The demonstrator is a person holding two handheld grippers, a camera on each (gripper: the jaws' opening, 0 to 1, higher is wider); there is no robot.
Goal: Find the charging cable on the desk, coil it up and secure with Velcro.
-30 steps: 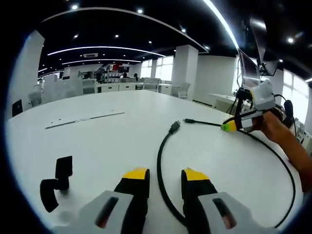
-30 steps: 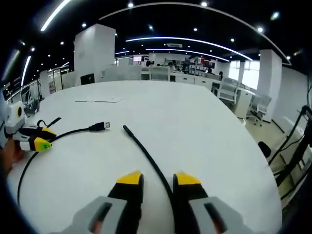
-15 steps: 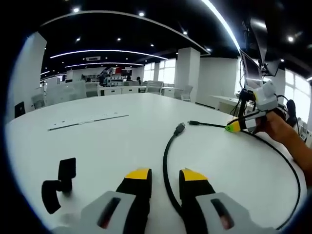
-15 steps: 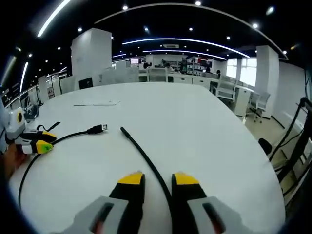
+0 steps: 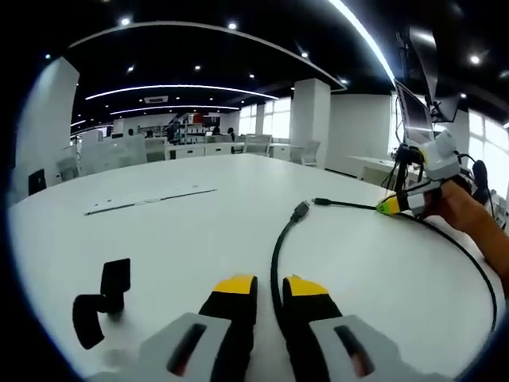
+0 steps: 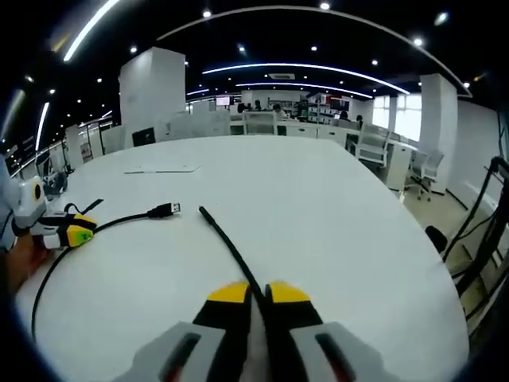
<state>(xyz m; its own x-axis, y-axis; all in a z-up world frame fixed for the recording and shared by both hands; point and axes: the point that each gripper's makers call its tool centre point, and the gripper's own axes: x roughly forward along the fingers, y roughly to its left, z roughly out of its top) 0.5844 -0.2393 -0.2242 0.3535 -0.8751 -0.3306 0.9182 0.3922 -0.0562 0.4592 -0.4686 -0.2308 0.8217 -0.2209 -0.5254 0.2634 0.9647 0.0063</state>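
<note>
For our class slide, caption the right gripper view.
Right gripper clamps the black charging cable on a white desk.

A wide white bench [image 5: 199, 223] spreads across both views, its surface bare toward the far edge. In the left gripper view a thin flat strip [image 5: 151, 201] lies on it at ten o'clock. In the right gripper view a sheet of paper [image 6: 163, 169] rests flat at eleven o'clock. Beyond stand white pillars [image 6: 153, 91], office chairs [image 6: 372, 145] at two o'clock, and curved ceiling light strips [image 6: 302, 70] overhead.
</note>
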